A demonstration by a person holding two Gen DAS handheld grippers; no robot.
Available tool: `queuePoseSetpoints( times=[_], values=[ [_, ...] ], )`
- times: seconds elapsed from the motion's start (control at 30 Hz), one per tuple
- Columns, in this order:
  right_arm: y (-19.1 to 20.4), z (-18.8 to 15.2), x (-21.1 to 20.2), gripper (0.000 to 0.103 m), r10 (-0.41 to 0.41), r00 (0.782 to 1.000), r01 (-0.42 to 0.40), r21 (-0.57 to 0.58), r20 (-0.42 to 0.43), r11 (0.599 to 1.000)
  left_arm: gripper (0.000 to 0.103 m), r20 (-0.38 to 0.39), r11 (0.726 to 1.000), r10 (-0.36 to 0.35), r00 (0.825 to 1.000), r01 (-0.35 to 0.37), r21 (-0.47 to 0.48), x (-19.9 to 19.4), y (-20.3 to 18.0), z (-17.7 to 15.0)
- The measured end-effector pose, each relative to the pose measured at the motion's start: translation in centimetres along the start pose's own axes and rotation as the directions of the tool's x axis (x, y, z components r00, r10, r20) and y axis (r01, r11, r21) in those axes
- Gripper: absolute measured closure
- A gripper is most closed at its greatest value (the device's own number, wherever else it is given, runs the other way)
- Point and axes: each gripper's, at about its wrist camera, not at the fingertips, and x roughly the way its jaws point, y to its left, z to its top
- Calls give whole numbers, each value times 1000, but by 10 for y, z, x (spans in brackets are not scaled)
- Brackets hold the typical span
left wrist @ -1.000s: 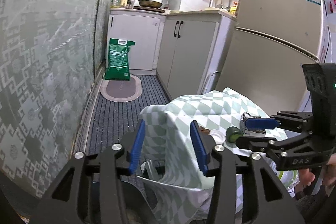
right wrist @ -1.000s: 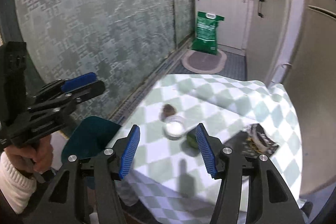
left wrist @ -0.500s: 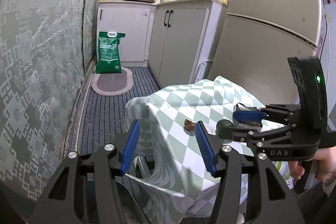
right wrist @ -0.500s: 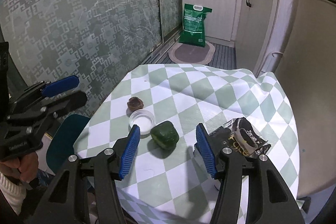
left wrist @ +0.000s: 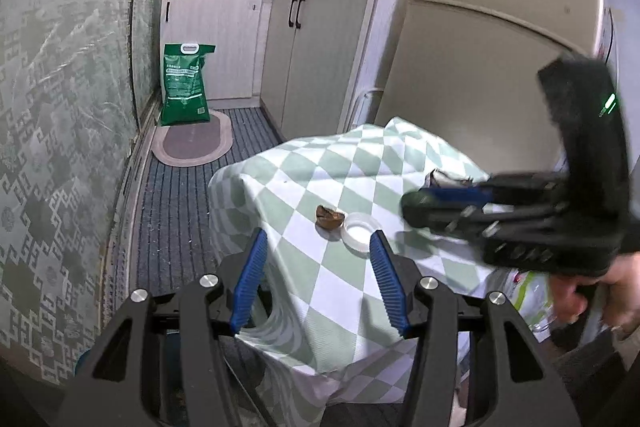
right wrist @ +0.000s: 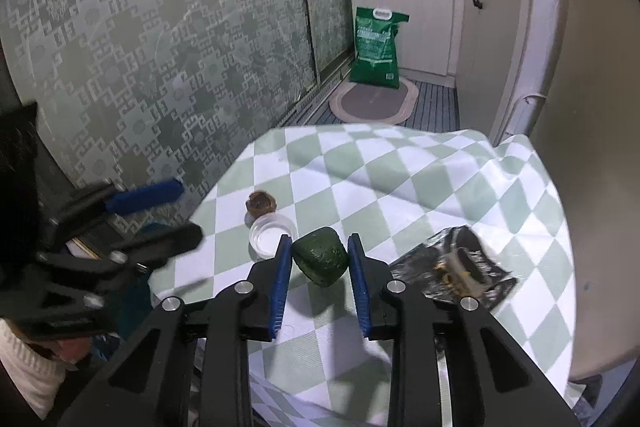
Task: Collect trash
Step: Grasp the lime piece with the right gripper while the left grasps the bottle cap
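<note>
Green lump (right wrist: 320, 261) being gripped on the worktop (right wrist: 400, 187)
Right tool (right wrist: 319, 265) is closing around its sides; it is judged light, firm, slightly slippery

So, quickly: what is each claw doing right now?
Left claw: open, holding nothing.
Right claw: closing around the green lump.

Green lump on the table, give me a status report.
Right gripper closing around green lump. Left gripper open, nothing held. White lid touches the lump's left; black wrapper lies clear.
</note>
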Motion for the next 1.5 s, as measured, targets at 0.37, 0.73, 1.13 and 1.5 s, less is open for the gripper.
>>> queuePoseSetpoints(
  times=[0.37, 0.73, 1.13, 1.5],
  values=[
    [-32, 2, -40, 75, -10, 996, 4, 71, 88, 997, 58, -77, 998, 6, 997, -2, 61, 30, -31, -3],
    [-53, -9, -59, 75, -17, 994, 7, 97, 108, 995, 58, -89, 992, 92, 992, -83, 98, 52, -45, 5],
    [-71, -17, -74, 75, -47, 991, 33, 115, 125, 993, 71, -72, 987, 111, 991, -102, 123, 61, -53, 7],
    [-56, -7, -71, 75, -34, 992, 21, 97, 125, 995, 71, -70, 998, -33, 997, 36, 43, 32, -48, 5]
  ],
)
